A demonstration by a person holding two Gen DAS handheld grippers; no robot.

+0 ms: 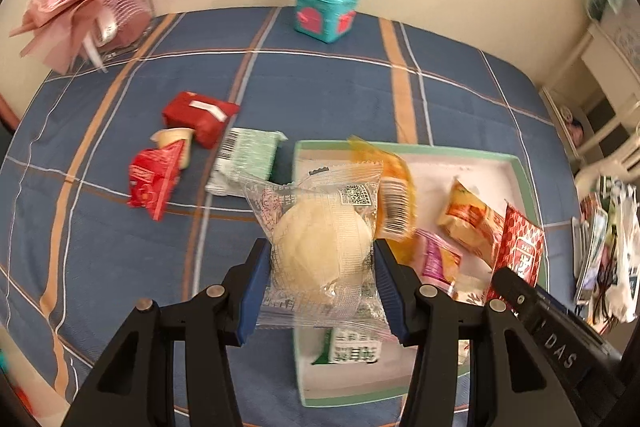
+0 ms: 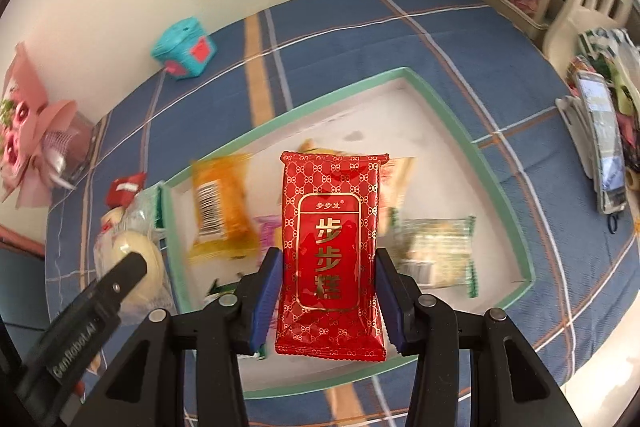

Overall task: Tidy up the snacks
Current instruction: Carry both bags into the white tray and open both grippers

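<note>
Two grippers each clamp a snack: the left gripper [image 1: 322, 267] has its jaws closed on a clear-wrapped bun [image 1: 320, 247], the right gripper [image 2: 326, 291] is closed on a red packet [image 2: 330, 251]. Below both jaws lies the green-rimmed tray [image 2: 496, 183], holding an orange packet [image 2: 222, 207] and a pale green packet [image 2: 436, 251]. Beyond the left jaws, left of the tray, red snacks [image 1: 154, 183] lie on the plaid cloth [image 1: 120, 259]. Farthest off is a teal box [image 1: 326, 9].
</note>
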